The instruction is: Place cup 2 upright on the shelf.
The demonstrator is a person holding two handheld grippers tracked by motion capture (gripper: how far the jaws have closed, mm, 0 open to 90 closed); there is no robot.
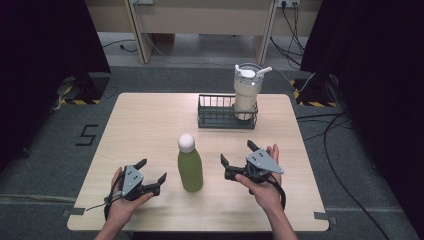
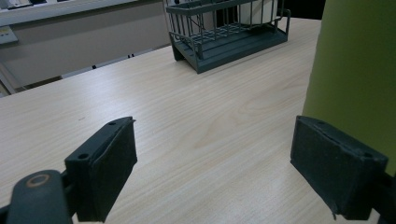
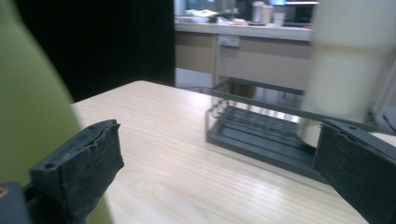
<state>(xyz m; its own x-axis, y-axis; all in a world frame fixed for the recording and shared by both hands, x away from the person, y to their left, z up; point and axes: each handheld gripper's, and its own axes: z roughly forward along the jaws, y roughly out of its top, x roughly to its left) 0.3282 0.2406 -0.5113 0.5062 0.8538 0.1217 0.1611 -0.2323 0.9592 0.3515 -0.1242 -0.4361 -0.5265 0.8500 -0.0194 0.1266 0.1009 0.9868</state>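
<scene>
High view: one green bottle [image 1: 190, 169] stands upright on the surface [image 1: 150, 130] between the left tongs [image 1: 151, 175] and right tongs [image 1: 237, 157], both open and empty; one tumbler [image 1: 246, 92] sits in one wire rack [image 1: 220, 113].

Left gripper view: the bottle's wall looks smooth, probably slippery and stiff.

Right gripper view: mid-body seems the best hold.

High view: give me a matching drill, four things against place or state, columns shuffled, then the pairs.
Things:
1. green bottle
2. cream tumbler
3. wire rack
4. right gripper

Places or states:
A. stands inside the rack, at its right end
B. jaws open, nothing between them
C. upright on the table between the two grippers
D. on the table's far side, left part empty

Pairs: 1-C, 2-A, 3-D, 4-B
</scene>
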